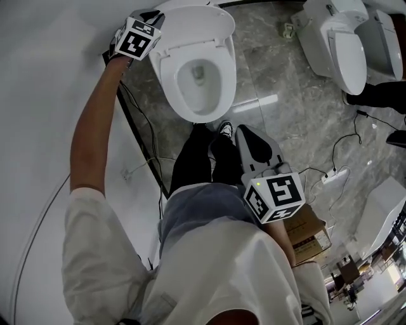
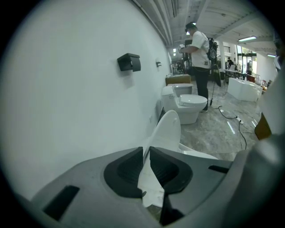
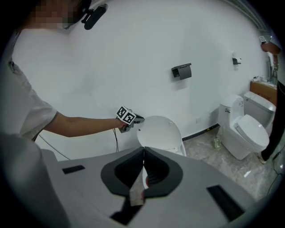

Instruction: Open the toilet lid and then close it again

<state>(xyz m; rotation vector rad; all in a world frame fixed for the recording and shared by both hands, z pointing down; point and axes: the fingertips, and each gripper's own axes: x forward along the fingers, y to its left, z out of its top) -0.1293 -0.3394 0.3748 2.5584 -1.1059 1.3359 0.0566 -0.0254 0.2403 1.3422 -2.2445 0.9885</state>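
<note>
A white toilet stands against the wall with its lid (image 1: 196, 22) raised and the seat (image 1: 167, 71) down over the open bowl. My left gripper (image 1: 154, 16) is at the lid's left edge, shut on it. In the left gripper view the lid (image 2: 169, 129) runs up between the pressed jaws of the left gripper (image 2: 146, 153). My right gripper (image 1: 243, 131) hovers in front of the toilet near the person's knees, apart from it. In the right gripper view that gripper (image 3: 143, 150) is shut with nothing in it, and the lid (image 3: 159, 133) and left gripper (image 3: 138, 119) show beyond.
A white wall (image 1: 38, 95) runs close on the left, with cables (image 1: 143, 168) on the marble floor beside it. More toilets (image 1: 336, 44) stand at the right. A power strip (image 1: 334, 174) and cardboard box (image 1: 307, 235) lie near my right side. A person (image 2: 198, 49) stands farther off.
</note>
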